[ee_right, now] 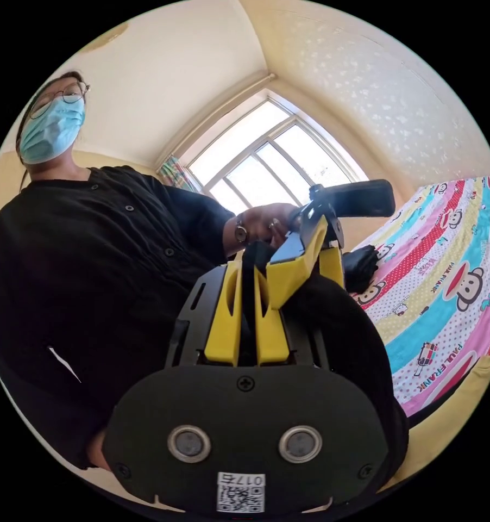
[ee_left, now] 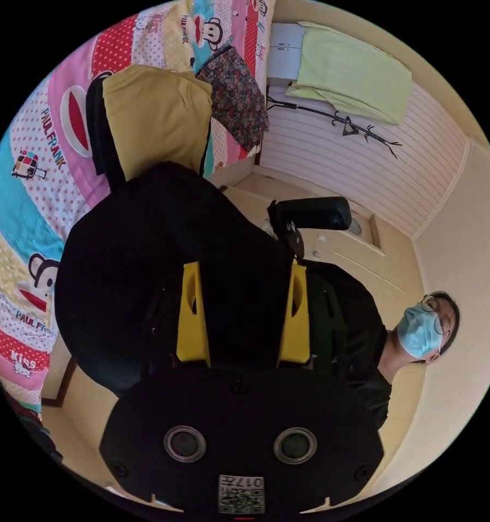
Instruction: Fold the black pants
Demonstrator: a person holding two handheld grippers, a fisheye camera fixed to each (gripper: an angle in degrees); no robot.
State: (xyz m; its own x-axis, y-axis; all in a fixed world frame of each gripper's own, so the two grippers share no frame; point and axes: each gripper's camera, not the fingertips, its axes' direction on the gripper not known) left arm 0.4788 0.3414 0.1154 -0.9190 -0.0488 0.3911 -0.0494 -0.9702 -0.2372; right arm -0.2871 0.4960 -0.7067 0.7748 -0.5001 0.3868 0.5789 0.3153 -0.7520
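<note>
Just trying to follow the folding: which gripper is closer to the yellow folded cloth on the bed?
Left, probably. The left gripper faces the yellow cloth across the black pants; the right gripper sits toward the person.

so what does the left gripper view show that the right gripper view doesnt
Left gripper view alone: a mustard garment and a floral one lying on the bed, and a green cloth hanging on the wall.
Right gripper view alone: the window, and the left gripper beside the right gripper, whose jaws pinch black fabric.
Both: the black pants, the cartoon bedsheet and the person.
</note>
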